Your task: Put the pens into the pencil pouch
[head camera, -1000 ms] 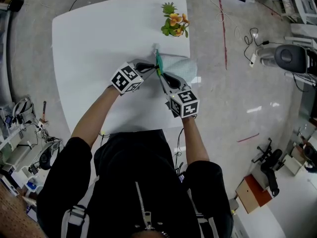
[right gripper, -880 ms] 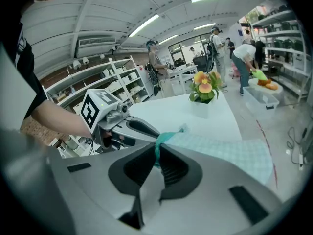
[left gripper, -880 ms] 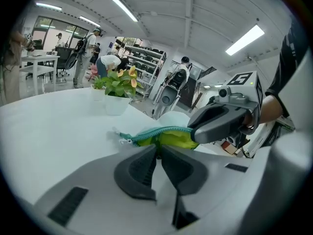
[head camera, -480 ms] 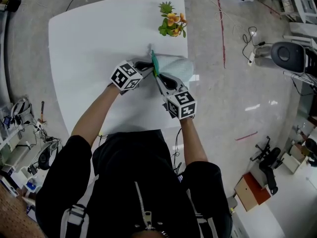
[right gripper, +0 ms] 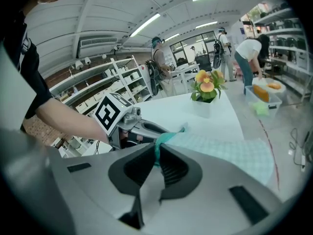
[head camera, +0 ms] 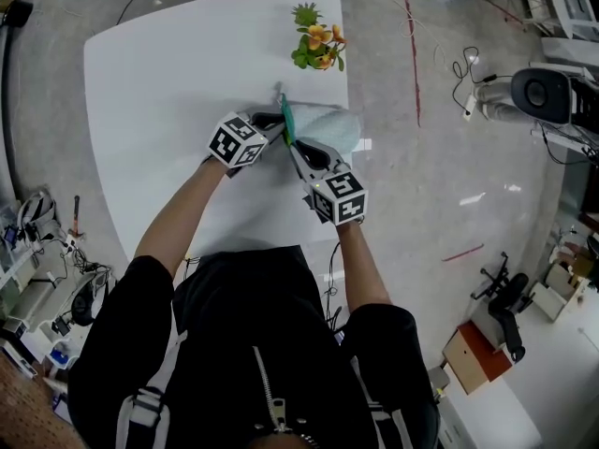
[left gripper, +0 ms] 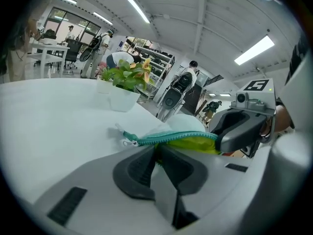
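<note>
Toward the far right corner of the white table (head camera: 159, 92), close against its right edge, lies the pencil pouch (head camera: 332, 127), a pale checked cloth bag with a yellow-green lining. Behind it at that corner stands a small flower pot (head camera: 315, 50). The table top lies bare toward the left and near edges, so that is the free side for moving. On the right the pouch almost reaches the edge, and a pull that way could drag it off. No pens show in any view.

The left gripper (head camera: 277, 123) has its jaws nearly together, pinched on one lip of the pouch's mouth. The right gripper (head camera: 294, 146), coming from the near side, is nipped the same way onto the teal zip (left gripper: 166, 138).

The pouch looks light, soft and floppy, and it would likely sag shut unless both lips are held apart. The zip tape seems the firmest part and the best place to grip. A small pale pull tab (left gripper: 128, 142) lies at the zip's far end.
</note>
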Tool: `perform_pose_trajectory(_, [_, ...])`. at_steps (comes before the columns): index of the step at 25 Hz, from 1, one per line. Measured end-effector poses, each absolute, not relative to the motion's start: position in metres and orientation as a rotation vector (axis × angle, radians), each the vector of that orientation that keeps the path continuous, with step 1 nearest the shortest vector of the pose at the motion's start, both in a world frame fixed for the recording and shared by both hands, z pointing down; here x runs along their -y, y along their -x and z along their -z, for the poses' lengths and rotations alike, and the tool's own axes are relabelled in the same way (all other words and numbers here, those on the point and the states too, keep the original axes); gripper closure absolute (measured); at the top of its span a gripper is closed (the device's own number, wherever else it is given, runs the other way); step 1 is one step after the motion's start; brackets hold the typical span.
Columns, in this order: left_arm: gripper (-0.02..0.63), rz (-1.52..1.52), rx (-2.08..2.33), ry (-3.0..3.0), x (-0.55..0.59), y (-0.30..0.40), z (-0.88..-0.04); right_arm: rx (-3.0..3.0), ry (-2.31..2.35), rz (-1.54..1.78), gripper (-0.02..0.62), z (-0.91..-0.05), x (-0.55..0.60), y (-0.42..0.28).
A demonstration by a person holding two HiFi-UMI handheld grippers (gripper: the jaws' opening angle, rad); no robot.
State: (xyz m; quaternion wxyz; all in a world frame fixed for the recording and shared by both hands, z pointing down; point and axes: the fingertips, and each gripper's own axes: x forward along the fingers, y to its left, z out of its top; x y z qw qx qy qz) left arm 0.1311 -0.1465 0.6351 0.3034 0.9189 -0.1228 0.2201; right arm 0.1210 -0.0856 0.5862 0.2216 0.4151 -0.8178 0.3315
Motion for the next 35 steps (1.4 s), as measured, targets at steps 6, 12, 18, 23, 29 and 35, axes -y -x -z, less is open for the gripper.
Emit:
perform_pose_trajectory(6, [0.543,-0.579,0.359,-2.430,0.148,-0.123,-0.634,2.247,-1.153,-0.915,0.553,-0.590,0.087,-0.123])
perform_pose_trajectory(12, [0.518,-0.573,0.412,-2.452,0.153,-0.102,-0.626,2.198,-1.195,-0.951,0.546,-0.604,0.085,-0.127])
perform_pose_trajectory(18, [0.518,-0.562,0.507,-2.432,0.152,-0.065,-0.621,2.136,-1.227,-0.991,0.538,-0.624,0.076,-0.127])
perform_pose_trajectory(23, [0.518,-0.570,0.554,-2.415,0.139,-0.033,-0.621,2.089,-1.253,-1.039,0.494,-0.640,0.062,-0.123])
perform_pose_trajectory(29, [0.518,-0.569,0.608,-2.439,0.123,0.002,-0.609,2.055,-1.323,-1.094,0.451,-0.643,0.047,-0.122])
perform_pose_trajectory(35, [0.521,-0.532,0.686,-2.489,0.112,0.032,-0.583,2.066,-1.466,-1.053,0.494,-0.615,0.047,-0.126])
